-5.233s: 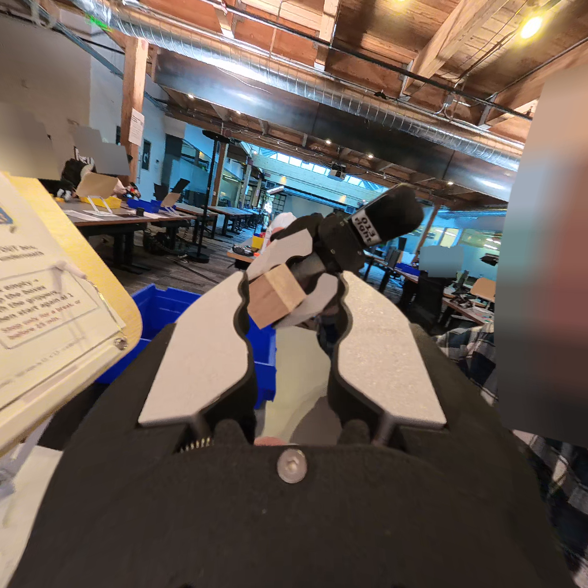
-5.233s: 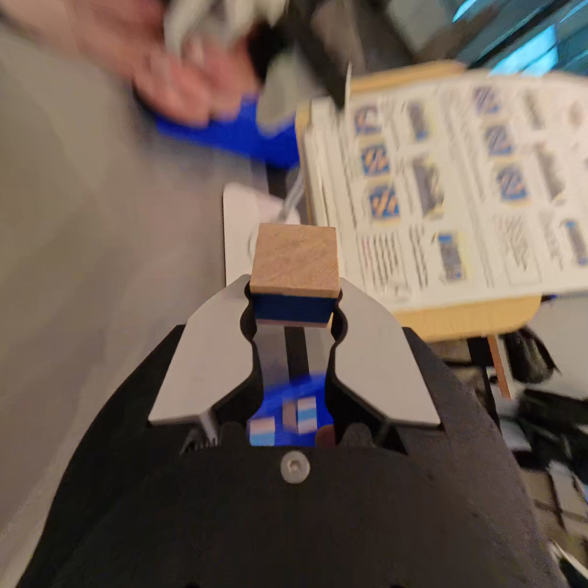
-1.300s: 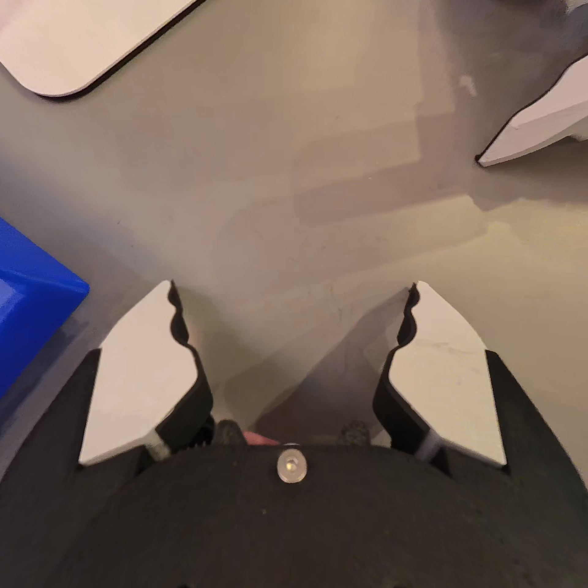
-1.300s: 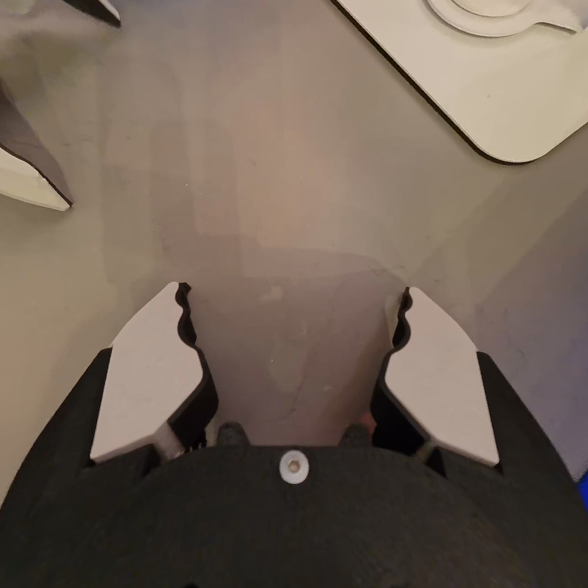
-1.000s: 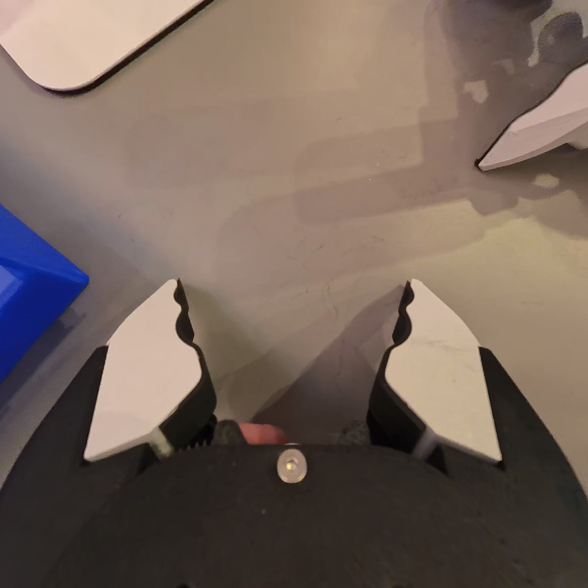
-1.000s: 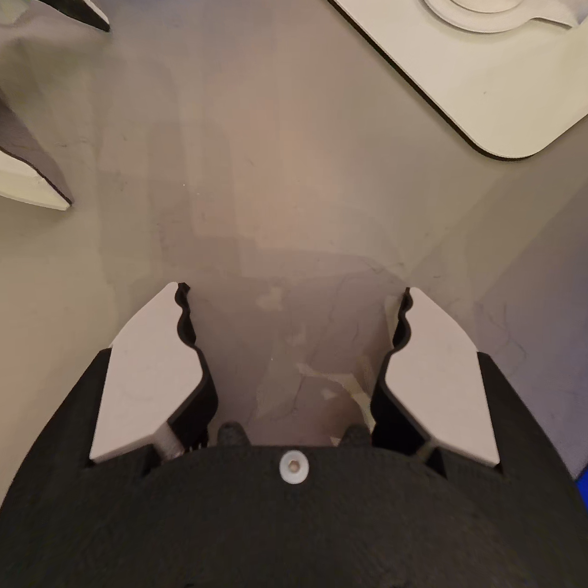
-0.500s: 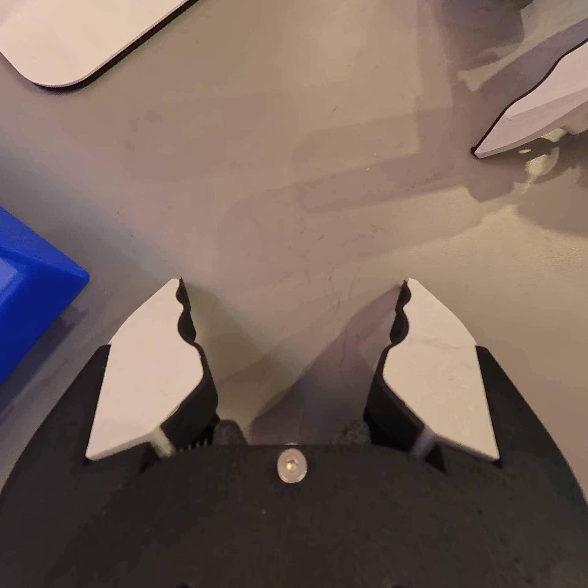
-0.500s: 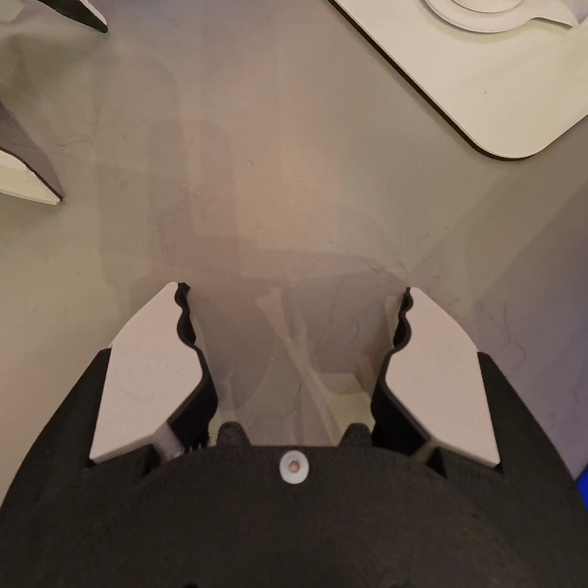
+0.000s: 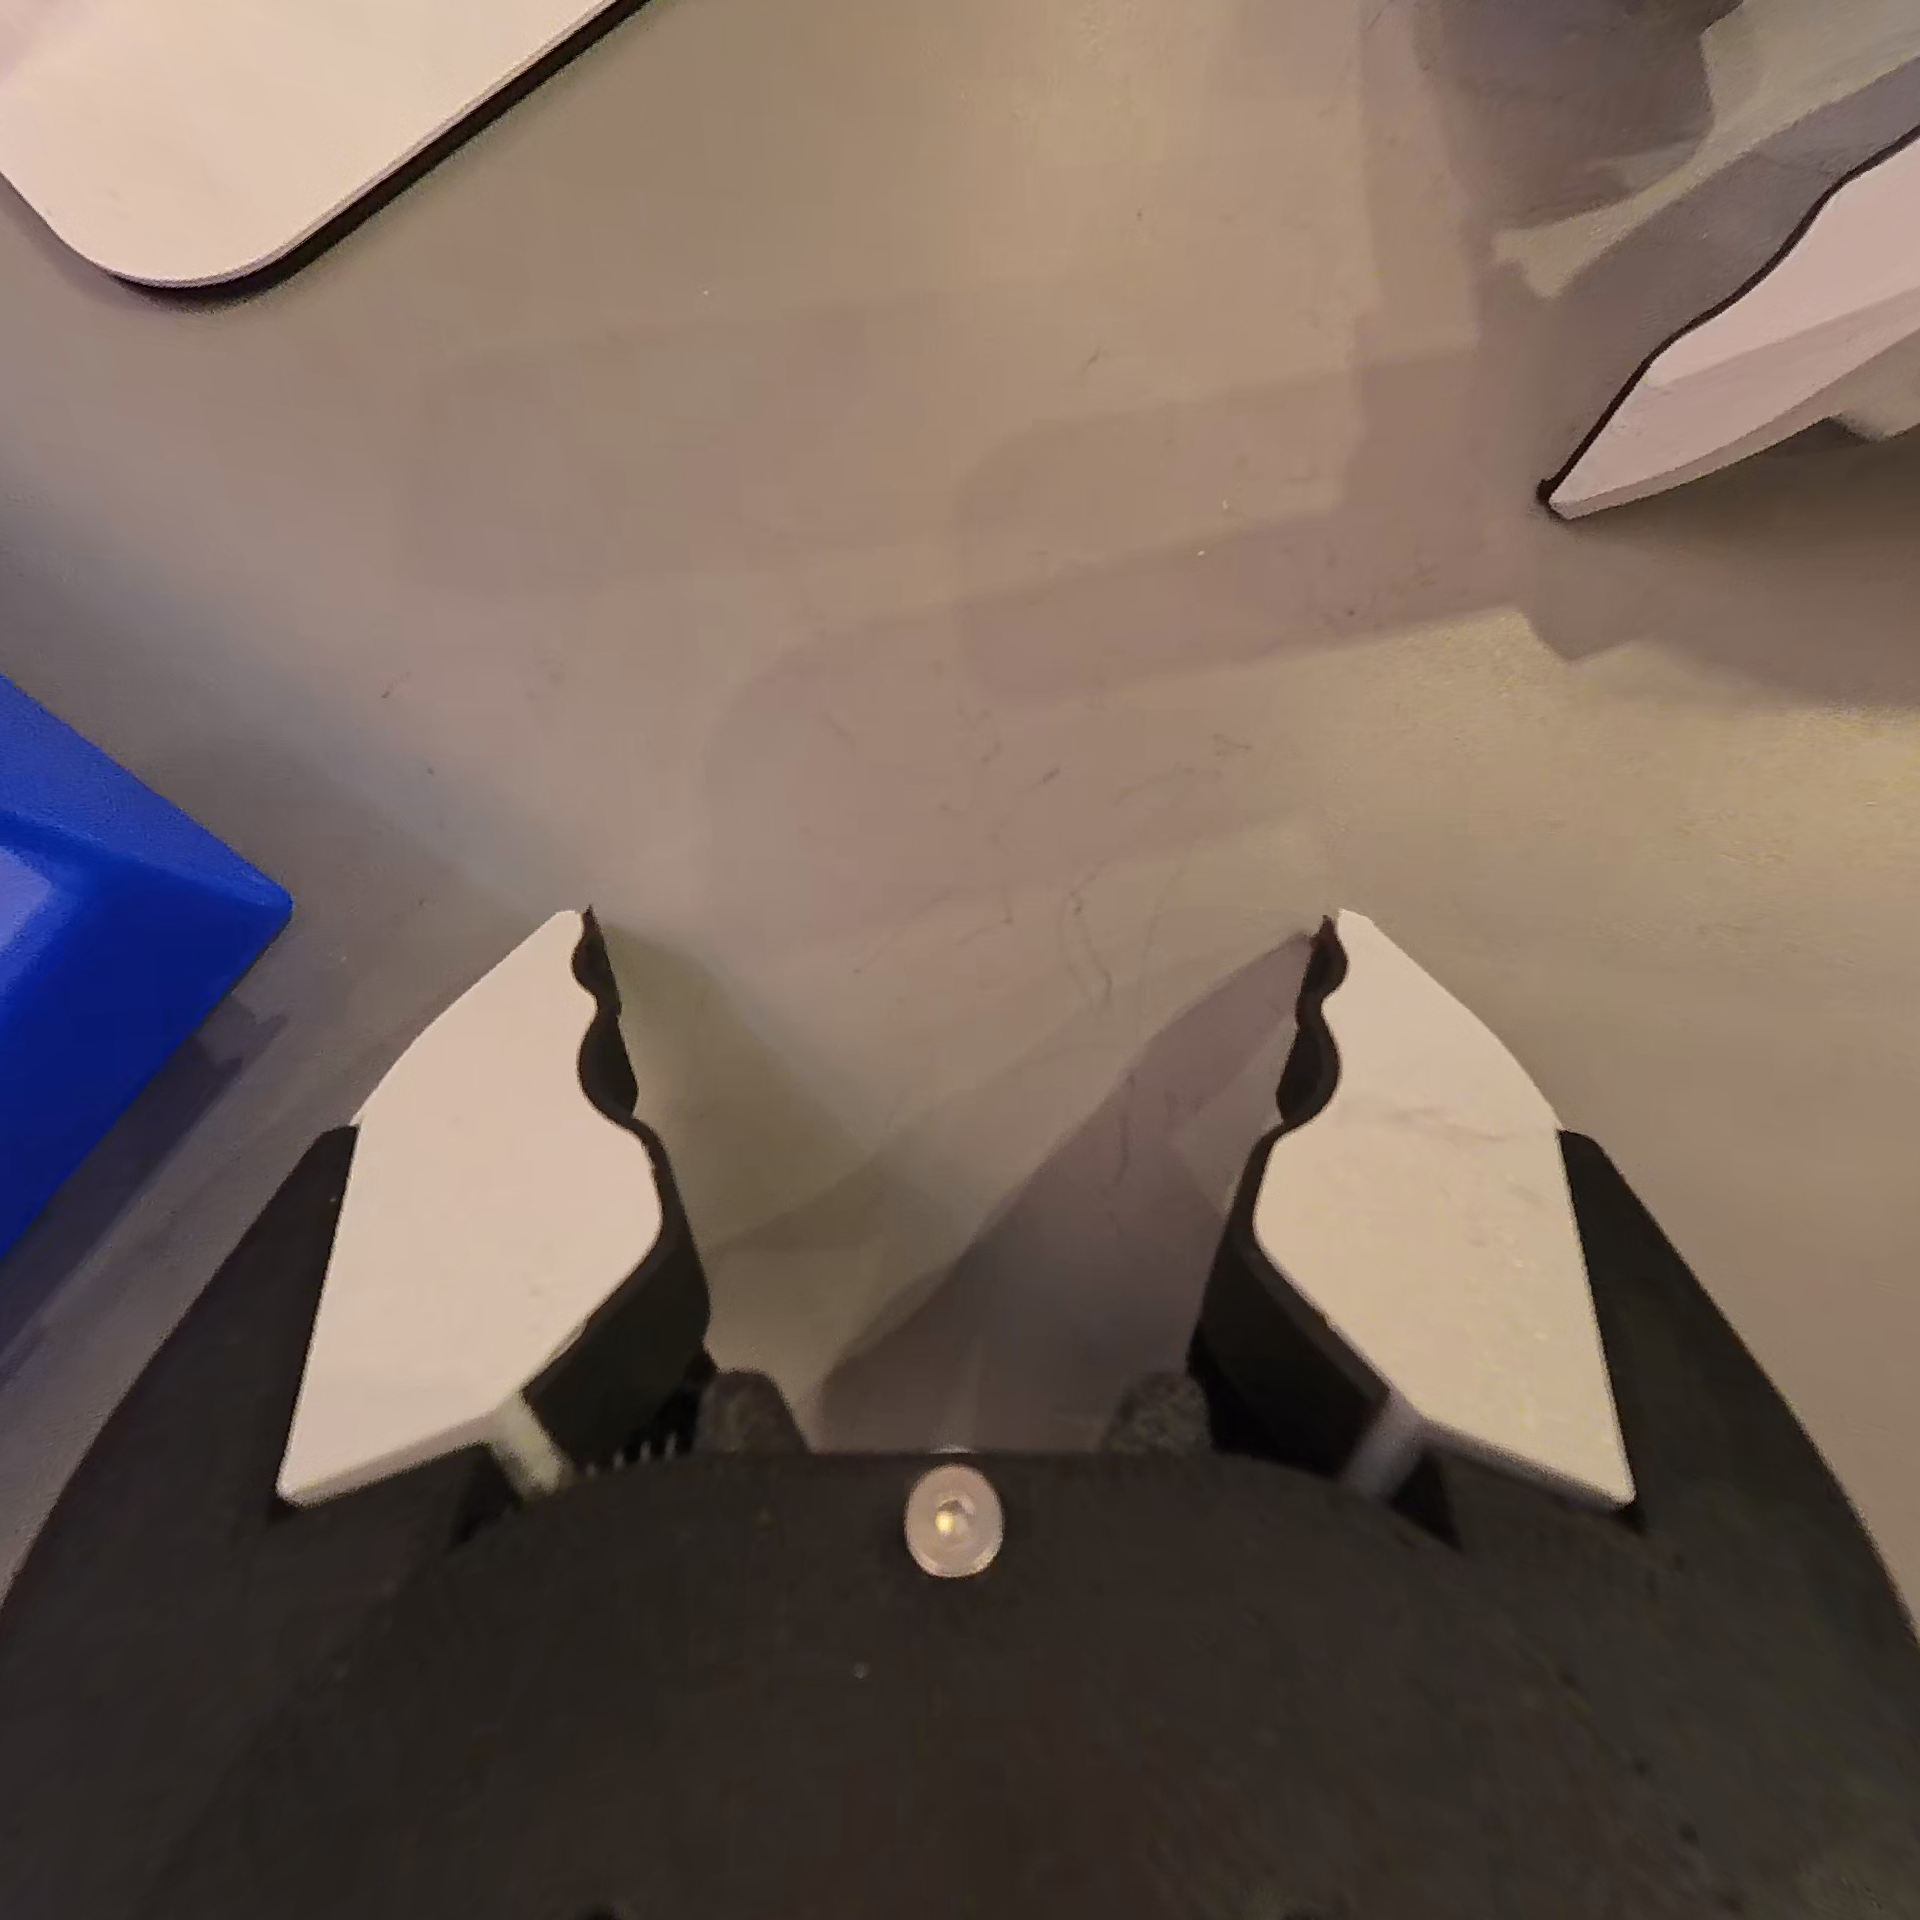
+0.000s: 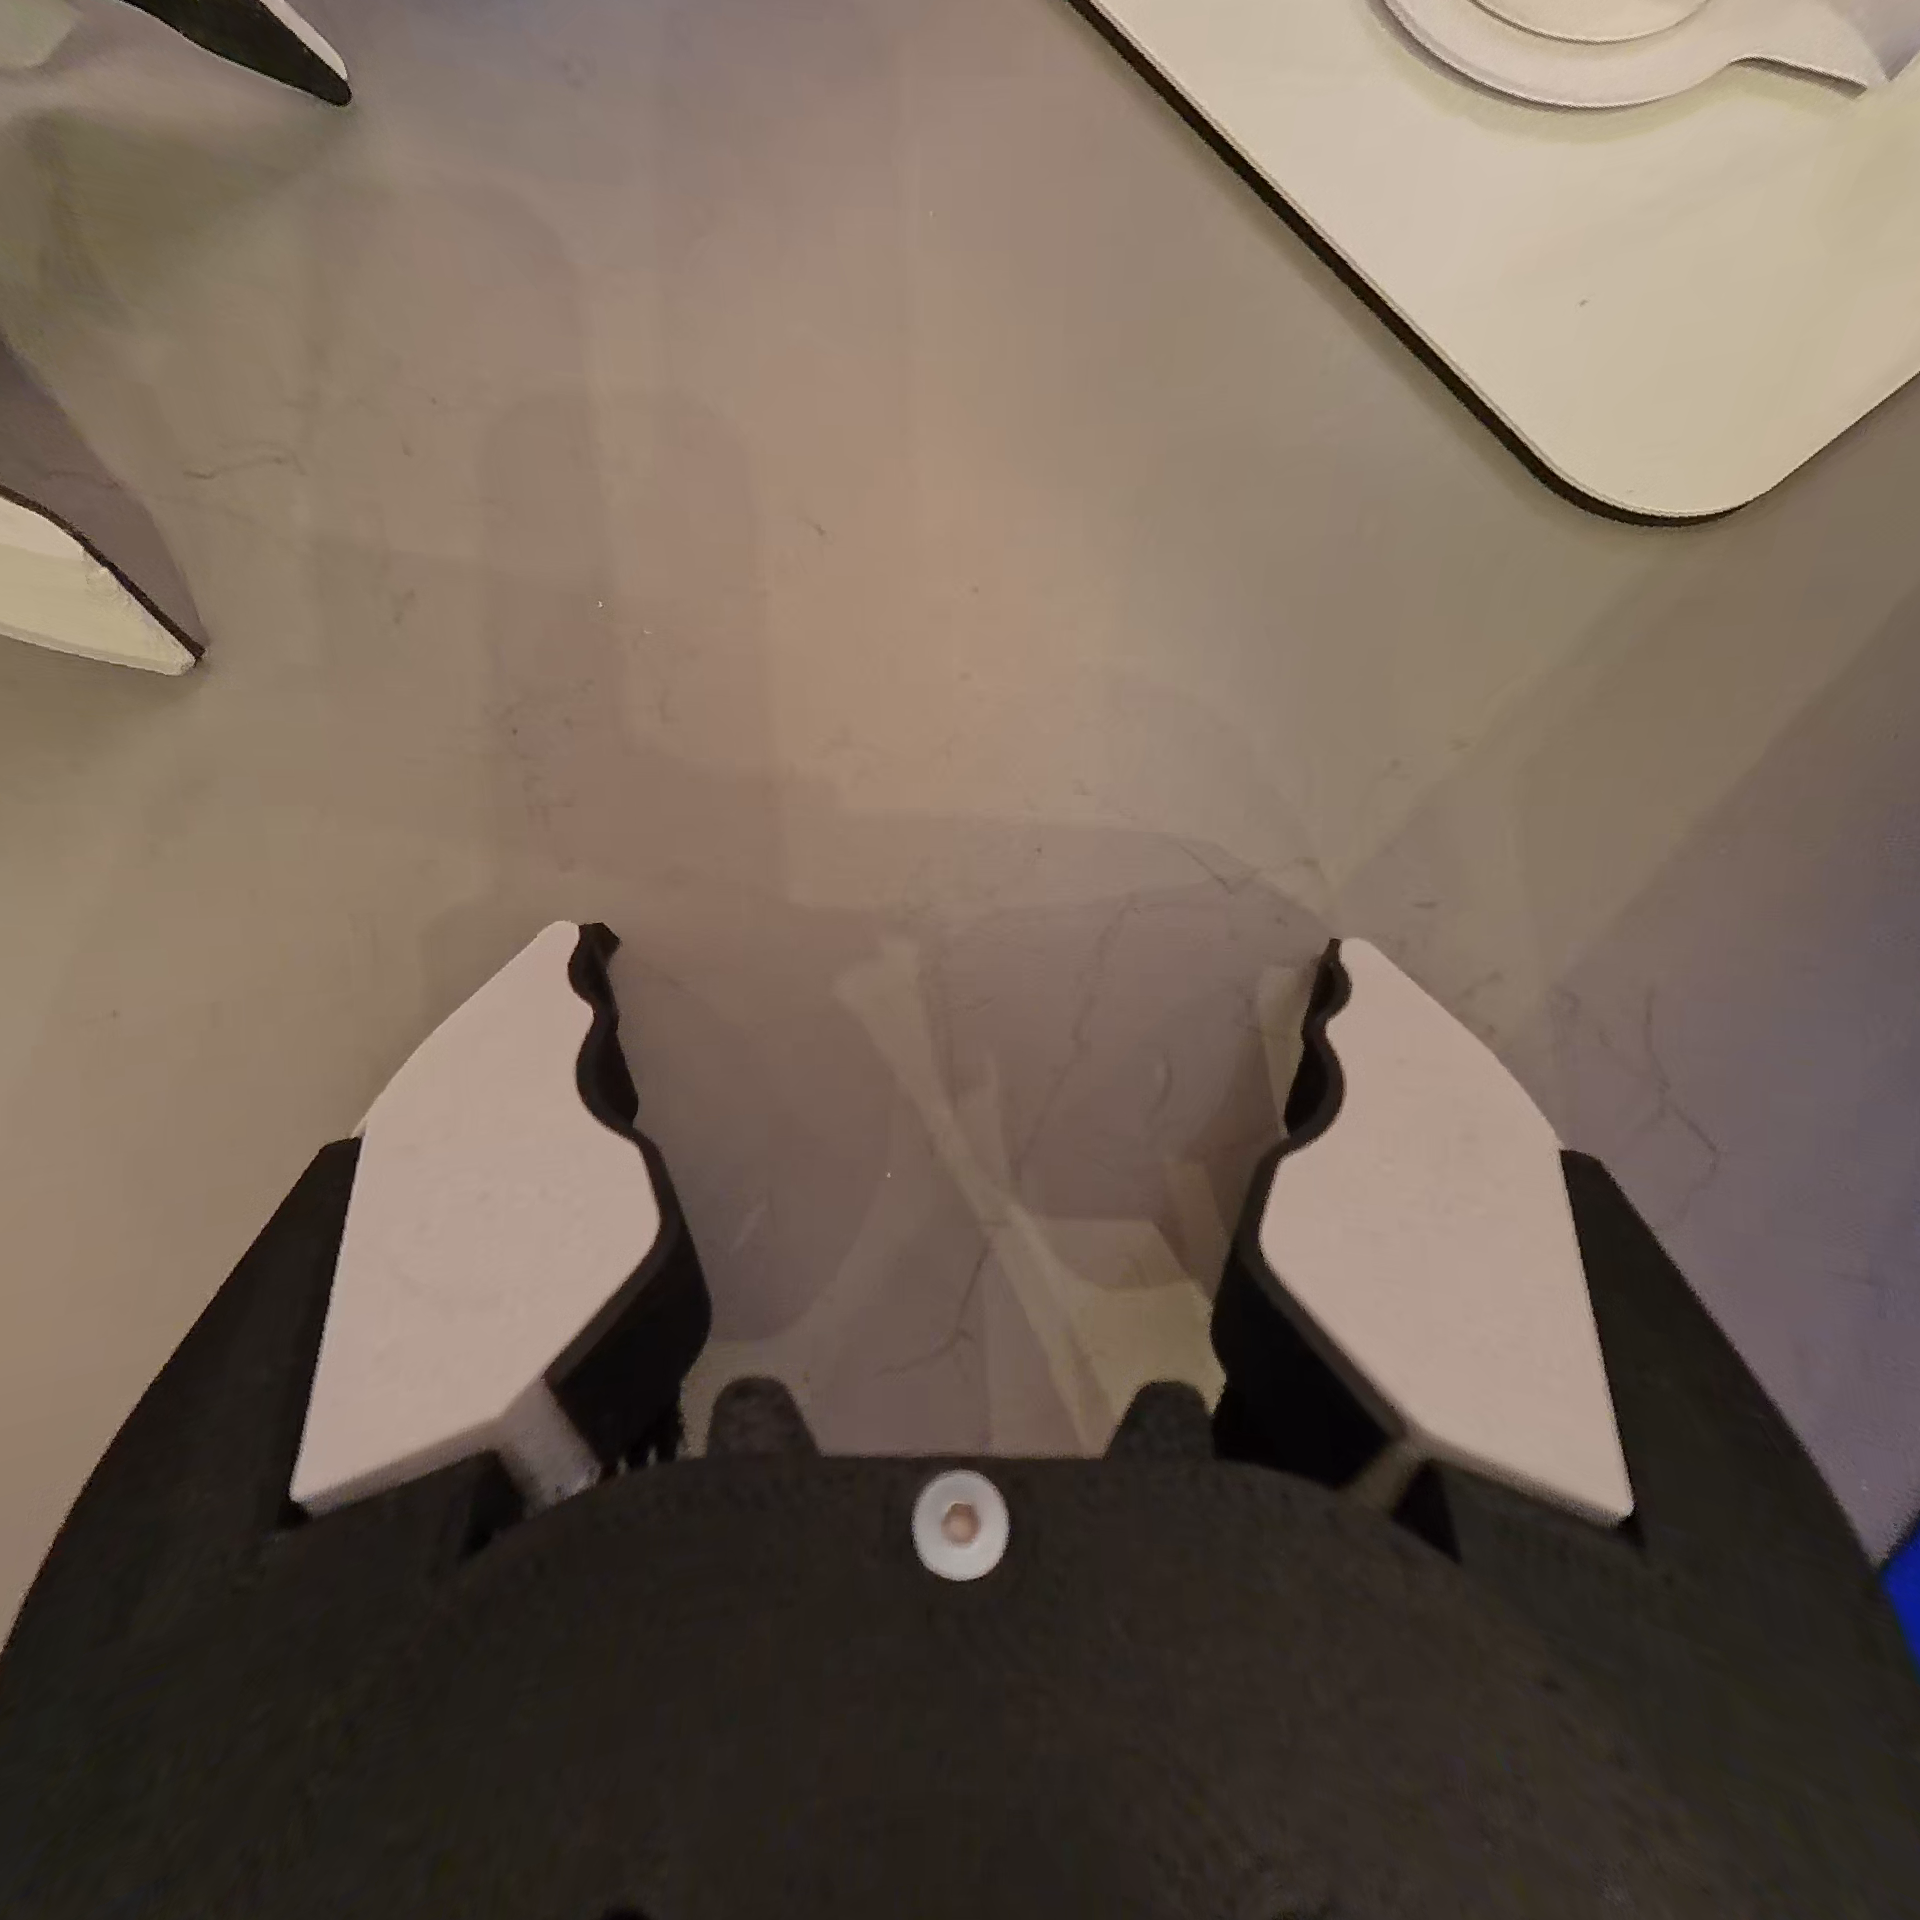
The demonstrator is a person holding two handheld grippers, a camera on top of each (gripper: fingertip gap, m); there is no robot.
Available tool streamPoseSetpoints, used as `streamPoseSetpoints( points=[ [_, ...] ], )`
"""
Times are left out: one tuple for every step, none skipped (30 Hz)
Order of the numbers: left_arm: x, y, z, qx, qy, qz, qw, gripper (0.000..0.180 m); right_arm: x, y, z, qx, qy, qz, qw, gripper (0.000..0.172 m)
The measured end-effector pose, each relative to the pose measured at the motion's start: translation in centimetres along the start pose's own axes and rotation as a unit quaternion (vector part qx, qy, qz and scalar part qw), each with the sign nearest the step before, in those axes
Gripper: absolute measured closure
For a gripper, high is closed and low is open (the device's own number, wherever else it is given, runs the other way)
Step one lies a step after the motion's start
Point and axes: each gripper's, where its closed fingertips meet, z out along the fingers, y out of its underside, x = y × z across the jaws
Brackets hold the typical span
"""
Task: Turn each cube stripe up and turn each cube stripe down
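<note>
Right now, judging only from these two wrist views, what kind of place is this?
Probably an indoor workbench: a smooth grey tabletop, a white rounded board, and a blue bin's corner. No cubes show.

table [image 9: 935, 520] lay under both grippers. in the left wrist view, bin [image 9: 94, 935] sat at left edge, board [image 9: 208, 125] at far left, right gripper's finger [image 9: 1714, 416] at far right. in the right wrist view, board [image 10: 1558, 312] lay far right.
</note>
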Motion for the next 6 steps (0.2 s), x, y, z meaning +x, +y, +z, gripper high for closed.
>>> streamPoseSetpoints(
  points=[
    [0.01,0.0,0.0,0.0,0.001,0.0,1.0,0.059,-0.01,-0.01,0.01,0.0,0.0,0.0,1.0,0.047],
    [0.01,0.01,0.01,0.0,0.0,0.0,1.0,0.059,-0.01,-0.01,0.01,0.0,0.0,0.0,1.0,0.047],
    [0.01,0.0,0.02,0.0,0.0,0.0,1.0,0.058,0.0,-0.01,0.01,0.0,0.0,0.0,1.0,0.047],
    [0.02,-0.01,0.04,0.0,0.0,0.0,1.0,0.058,-0.01,-0.01,0.01,0.0,0.001,0.001,1.0,0.046],
    [0.02,-0.01,0.04,0.0,0.0,0.0,1.0,0.058,-0.02,0.0,0.02,0.0,0.001,0.002,1.0,0.046],
    [0.02,-0.01,0.05,0.0,-0.001,0.0,1.0,0.057,-0.03,0.0,0.04,-0.001,0.001,0.002,1.0,0.046]
  ],
)
